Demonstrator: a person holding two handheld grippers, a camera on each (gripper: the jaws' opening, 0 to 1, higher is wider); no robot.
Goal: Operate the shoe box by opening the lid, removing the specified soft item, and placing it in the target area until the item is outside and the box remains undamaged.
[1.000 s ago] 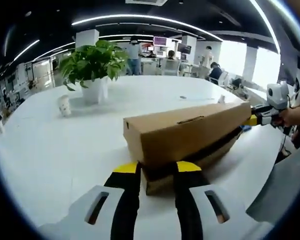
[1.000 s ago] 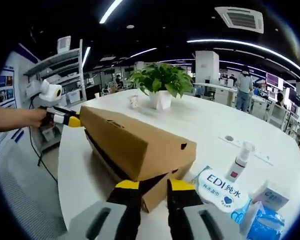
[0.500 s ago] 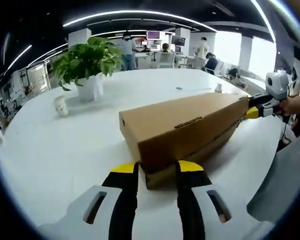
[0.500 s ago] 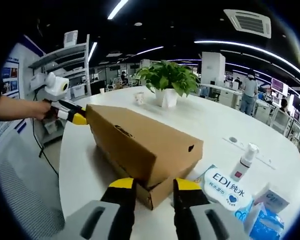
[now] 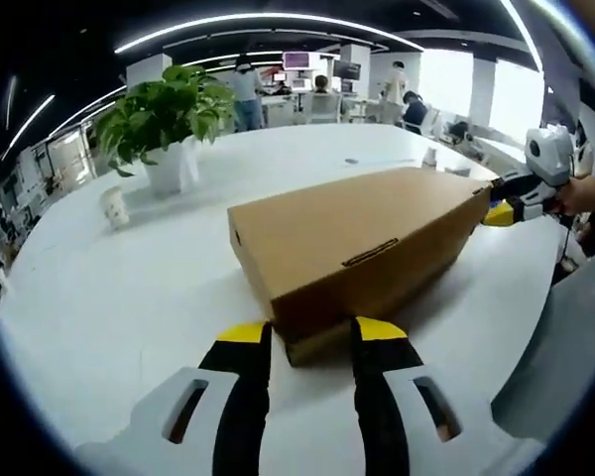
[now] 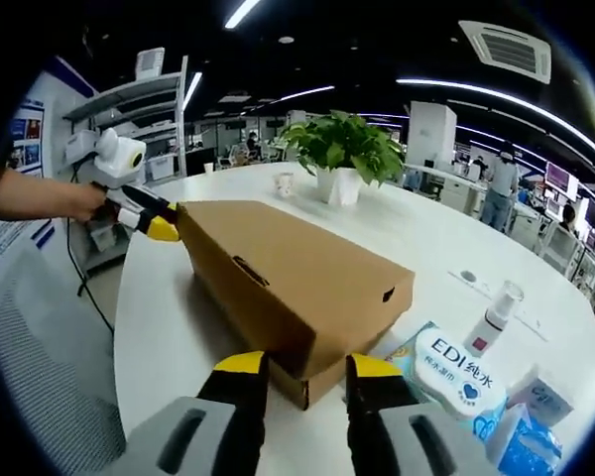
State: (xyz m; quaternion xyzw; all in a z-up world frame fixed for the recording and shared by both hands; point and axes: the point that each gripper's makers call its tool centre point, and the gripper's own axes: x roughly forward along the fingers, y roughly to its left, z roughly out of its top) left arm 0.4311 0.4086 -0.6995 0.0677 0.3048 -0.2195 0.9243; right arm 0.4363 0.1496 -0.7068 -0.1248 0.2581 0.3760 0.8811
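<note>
the left gripper (image 5: 302, 337) and right gripper (image 6: 305, 364) sit spread apart, gripping nothing, at opposite ends of the lidded shoe box (image 5: 352, 238) on the white table (image 5: 129, 297)

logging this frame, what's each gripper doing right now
left gripper: open, jaws either side of the shoe box end.
right gripper: open, jaws flanking the opposite end.
</note>
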